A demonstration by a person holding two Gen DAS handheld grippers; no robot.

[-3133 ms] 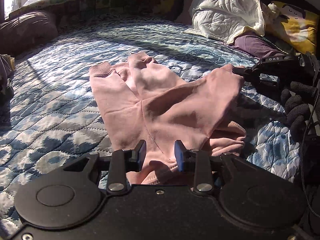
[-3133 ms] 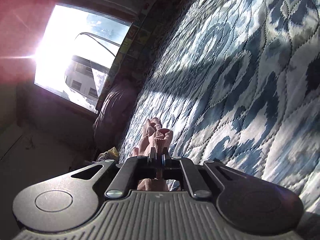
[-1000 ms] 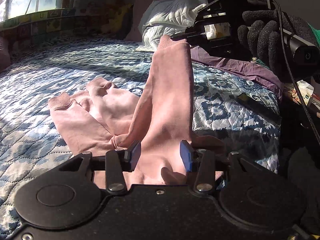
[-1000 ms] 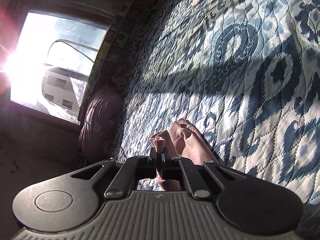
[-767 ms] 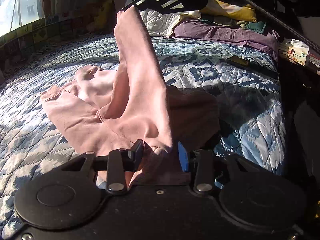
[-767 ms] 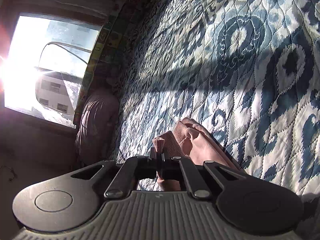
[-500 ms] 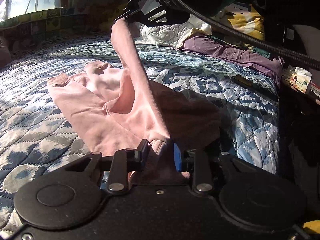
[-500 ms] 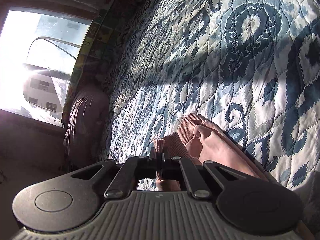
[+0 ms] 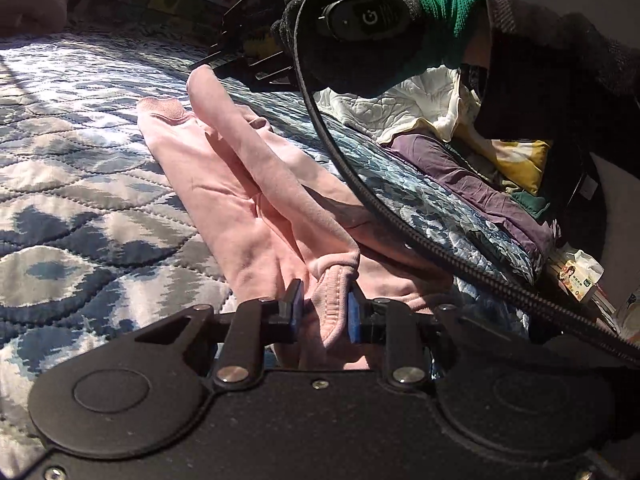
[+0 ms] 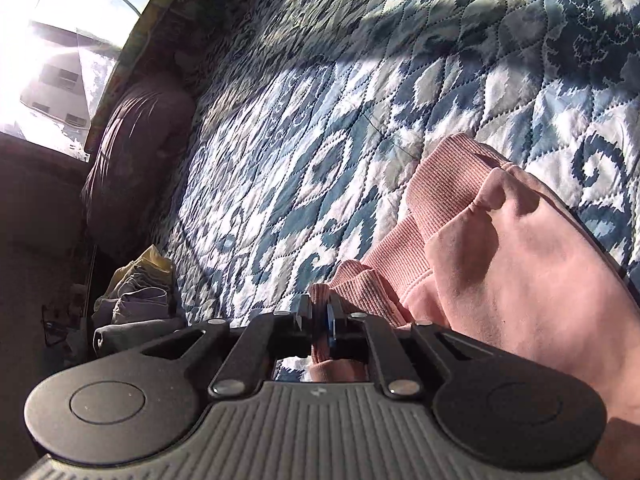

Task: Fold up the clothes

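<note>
**A:** What, from left to right?

**B:** At nine o'clock in the left wrist view, blue-and-white quilt (image 9: pixel 80 200). Toward centre, pink trousers (image 9: pixel 224 184), lying on that quilt from eleven o'clock down to six, one leg raised slantwise above the other. At six, left gripper (image 9: pixel 322 312), blue pads either side of the doubled waistband and drawn in close. Cannot tell whether truly pinching. At twelve, right gripper (image 9: pixel 202 66) in a dark-gloved hand (image 9: pixel 352 52), clamped on the ribbed cuff of the raised leg. Same clamp plain in the right wrist view, with the pads tight together on the ribbing.

**A:** How to do this step well?

**B:** Probably laying one leg onto the other. Bring cuff down over cuff, at about eleven o'clock, with the side seams in line. Keep the waistband end steady and the cloth lightly taut, so no crease gets trapped. Lower fully before letting go. Mind the braided cable (image 9: pixel 400 224) crossing the cloth toward three o'clock.

**A:** Any writing?

**B:** A round mark like a letter G on the black device (image 9: pixel 368 18) at one o'clock. At four, a tissue packet (image 9: pixel 576 276), with print too small to read.
</note>
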